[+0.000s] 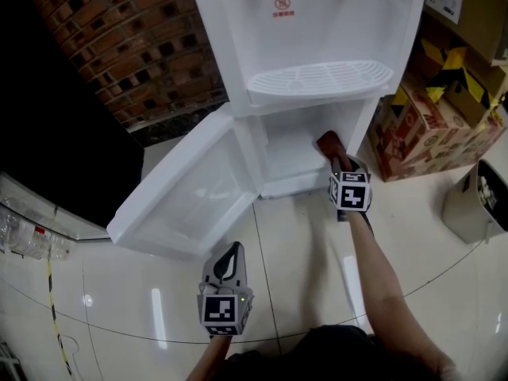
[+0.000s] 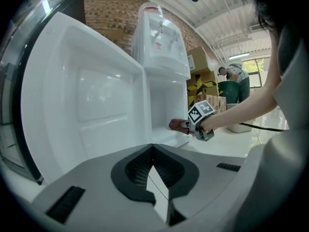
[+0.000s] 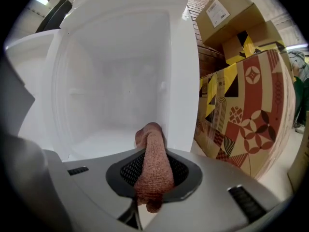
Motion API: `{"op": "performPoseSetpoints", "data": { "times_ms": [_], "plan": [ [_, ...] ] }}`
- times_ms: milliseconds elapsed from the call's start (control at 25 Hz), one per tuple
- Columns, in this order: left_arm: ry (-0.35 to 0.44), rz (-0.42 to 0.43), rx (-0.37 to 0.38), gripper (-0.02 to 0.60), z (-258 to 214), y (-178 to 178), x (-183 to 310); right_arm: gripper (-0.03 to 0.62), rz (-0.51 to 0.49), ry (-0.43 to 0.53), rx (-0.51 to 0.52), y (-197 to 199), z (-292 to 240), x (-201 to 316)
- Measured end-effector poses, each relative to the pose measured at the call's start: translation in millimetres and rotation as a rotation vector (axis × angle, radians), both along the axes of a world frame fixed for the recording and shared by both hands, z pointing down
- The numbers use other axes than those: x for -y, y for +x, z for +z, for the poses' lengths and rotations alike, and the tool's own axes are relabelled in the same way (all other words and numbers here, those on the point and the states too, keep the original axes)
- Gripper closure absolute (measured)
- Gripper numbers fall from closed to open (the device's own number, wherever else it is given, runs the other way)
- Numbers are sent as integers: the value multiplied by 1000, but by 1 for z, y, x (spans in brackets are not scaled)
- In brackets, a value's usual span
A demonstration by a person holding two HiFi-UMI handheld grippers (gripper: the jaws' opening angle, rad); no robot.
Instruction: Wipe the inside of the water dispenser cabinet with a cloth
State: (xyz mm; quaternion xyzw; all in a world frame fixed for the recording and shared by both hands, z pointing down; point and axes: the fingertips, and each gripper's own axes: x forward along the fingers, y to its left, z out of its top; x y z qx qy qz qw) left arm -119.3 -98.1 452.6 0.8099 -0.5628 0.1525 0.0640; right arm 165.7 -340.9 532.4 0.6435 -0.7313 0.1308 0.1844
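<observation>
Two roles split: right gripper (image 1: 336, 159) clamped on a reddish-brown knitted cloth (image 3: 154, 158), at the mouth of the open white plastic dispenser cabinet (image 1: 279, 145) just ahead; left gripper (image 1: 232, 252) closed on nothing, well behind; wiping seemingly starting, next calling for pressing cloth along the inner floor.

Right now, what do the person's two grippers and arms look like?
Both the left gripper and the right gripper have grey bodies, and each carries a cube with black-and-white square markers. The fingers have black ribbed pads. The right forearm is bare, with no sleeve; a dark garment shows below.
</observation>
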Motion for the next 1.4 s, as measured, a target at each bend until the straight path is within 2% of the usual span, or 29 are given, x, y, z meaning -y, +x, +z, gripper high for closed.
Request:
{"op": "performPoseSetpoints", "data": {
  "times_ms": [200,320,520,640,840,1040,1200,1400],
  "plan": [
    [-6,0,14,595,4,0,-1,523,-25,-7,-24,-2,5,0],
    [-7,12,13,595,4,4,-1,523,-51,20,-15,-11,-5,-4],
    [1,19,8,595,3,6,-1,523,-168,125,20,-56,-36,-31],
    [-3,15,0,595,2,6,-2,523,-255,204,95,-91,-72,-60],
    [-1,-14,-15,595,2,0,-4,523,-485,335,179,-167,-153,-116],
    [-9,-25,-33,595,2,-2,-8,523,-793,438,260,-248,-223,-188],
    [-4,-25,-28,595,-4,-7,-13,523,-1002,394,233,-308,-231,-236],
    [-14,-69,-19,595,-3,-24,-21,523,-1112,421,169,-361,-220,-240]
  ]
}}
